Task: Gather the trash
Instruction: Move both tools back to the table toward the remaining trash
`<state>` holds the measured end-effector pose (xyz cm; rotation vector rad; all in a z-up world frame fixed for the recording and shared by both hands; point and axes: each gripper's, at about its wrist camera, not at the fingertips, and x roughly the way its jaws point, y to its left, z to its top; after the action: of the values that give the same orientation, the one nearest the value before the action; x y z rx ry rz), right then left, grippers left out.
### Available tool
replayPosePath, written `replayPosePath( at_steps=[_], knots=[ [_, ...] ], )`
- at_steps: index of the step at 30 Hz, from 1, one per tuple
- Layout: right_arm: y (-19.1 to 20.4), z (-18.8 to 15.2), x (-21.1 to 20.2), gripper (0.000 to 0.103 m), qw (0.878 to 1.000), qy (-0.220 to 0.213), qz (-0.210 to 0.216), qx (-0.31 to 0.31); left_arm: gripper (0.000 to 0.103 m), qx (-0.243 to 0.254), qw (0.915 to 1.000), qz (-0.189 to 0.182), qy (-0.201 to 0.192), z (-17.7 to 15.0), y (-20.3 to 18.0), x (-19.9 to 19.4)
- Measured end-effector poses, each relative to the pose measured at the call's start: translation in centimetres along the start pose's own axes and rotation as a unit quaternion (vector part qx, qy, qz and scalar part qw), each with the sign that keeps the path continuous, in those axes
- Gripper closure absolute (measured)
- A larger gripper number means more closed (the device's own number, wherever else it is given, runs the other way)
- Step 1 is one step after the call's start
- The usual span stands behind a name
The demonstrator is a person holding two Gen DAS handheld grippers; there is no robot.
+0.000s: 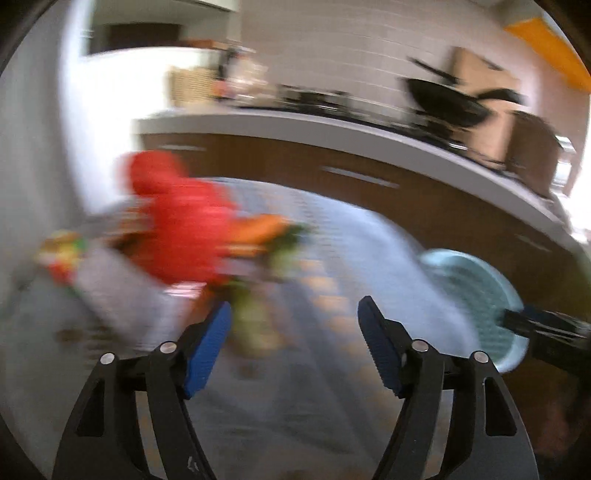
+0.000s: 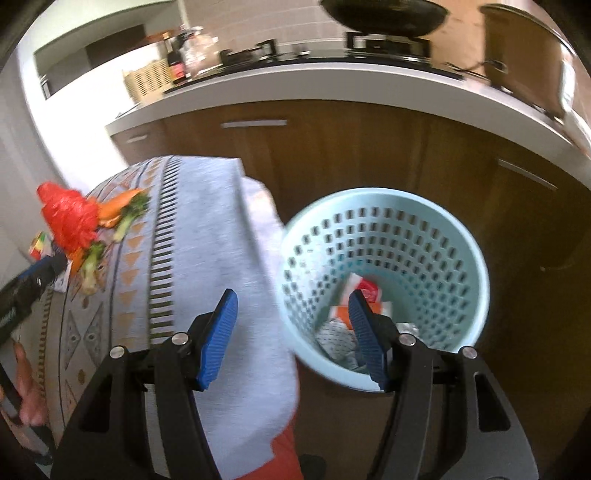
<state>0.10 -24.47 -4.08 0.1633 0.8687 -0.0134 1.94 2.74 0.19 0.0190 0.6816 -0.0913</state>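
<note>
A crumpled red plastic bag (image 2: 68, 218) lies on the patterned tablecloth (image 2: 207, 229) at the table's far left, with orange peel (image 2: 118, 206) and green vegetable scraps (image 2: 90, 264) beside it. In the blurred left wrist view the red bag (image 1: 177, 229) sits just ahead and left of my open, empty left gripper (image 1: 295, 321). A pale blue perforated trash basket (image 2: 391, 266) stands on the floor right of the table, with wrappers (image 2: 365, 295) inside. My right gripper (image 2: 291, 314) is open and empty, above the basket's near rim and the table edge. The basket also shows in the left wrist view (image 1: 476, 291).
A brown cabinet (image 2: 332, 155) with a white countertop (image 2: 332, 81) runs behind the table and basket. A wok (image 2: 384, 14), bottles (image 2: 177, 55) and a pot (image 2: 524, 55) stand on it. A colourful wrapper (image 2: 38, 245) lies at the table's far left.
</note>
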Motion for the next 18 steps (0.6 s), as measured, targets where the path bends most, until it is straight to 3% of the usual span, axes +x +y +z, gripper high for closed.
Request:
replayPosePath(
  at_steps=[3, 8, 18],
  knots=[
    [1.8, -0.1, 0.5, 0.044, 1.000, 0.007, 0.007, -0.014, 0.030, -0.002, 0.9981, 0.060, 0.013, -0.1, 3.1, 0.7],
    [3.3, -0.2, 0.6, 0.044, 0.999, 0.011, 0.010, -0.029, 0.030, 0.005, 0.9936, 0.101, 0.050, -0.8, 7.4, 2.6],
    [3.6, -0.2, 0.9, 0.043, 0.999, 0.017, 0.011, -0.029, 0.027, -0.061, 0.9935, 0.077, 0.059, -2.9, 14.2, 0.6]
  ],
)
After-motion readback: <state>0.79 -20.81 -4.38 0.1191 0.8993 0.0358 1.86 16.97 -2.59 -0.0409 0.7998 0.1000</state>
